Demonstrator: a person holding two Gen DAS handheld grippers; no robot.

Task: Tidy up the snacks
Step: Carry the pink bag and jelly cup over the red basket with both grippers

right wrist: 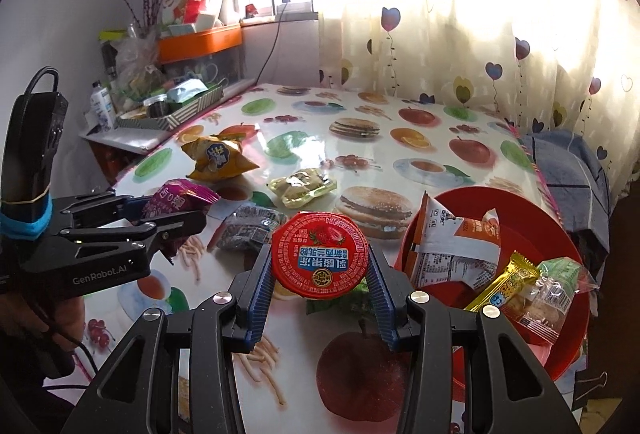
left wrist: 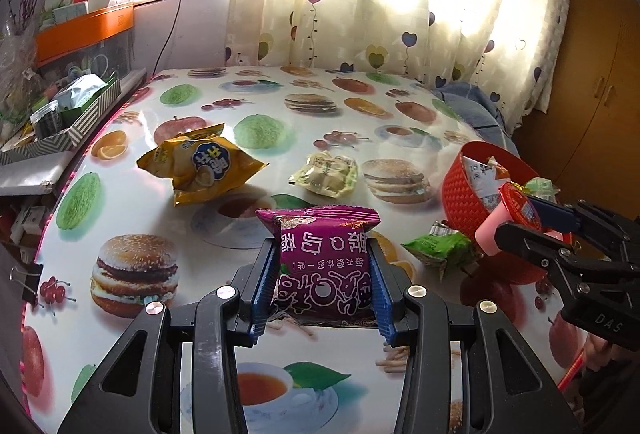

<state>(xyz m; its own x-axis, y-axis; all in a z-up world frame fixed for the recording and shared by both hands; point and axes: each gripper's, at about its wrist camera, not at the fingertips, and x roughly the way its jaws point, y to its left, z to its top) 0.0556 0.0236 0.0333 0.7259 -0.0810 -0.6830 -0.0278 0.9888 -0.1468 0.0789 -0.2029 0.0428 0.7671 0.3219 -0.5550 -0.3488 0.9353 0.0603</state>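
My left gripper (left wrist: 325, 262) is shut on a purple snack packet (left wrist: 325, 266), held above the table; the same packet (right wrist: 176, 200) shows at the left of the right wrist view. My right gripper (right wrist: 320, 262) is shut on a red-lidded jelly cup (right wrist: 320, 255), which has a pink body (left wrist: 516, 218) in the left wrist view, close to the red basket (left wrist: 460, 194). The red basket (right wrist: 560, 350) at the right holds several packets. On the table lie a yellow chip bag (left wrist: 204, 164), a pale yellow packet (left wrist: 326, 174), a green packet (left wrist: 438, 246) and a dark packet (right wrist: 250, 230).
The table (left wrist: 320, 106) carries a food-print cloth. A striped tray (left wrist: 84, 114) with clutter and an orange-lidded box (left wrist: 84, 30) stand along the left. A heart-print curtain (left wrist: 400, 14) hangs behind. A blue cloth (right wrist: 572, 170) lies past the table's right edge. A hand (right wrist: 60, 318) grips the left handle.
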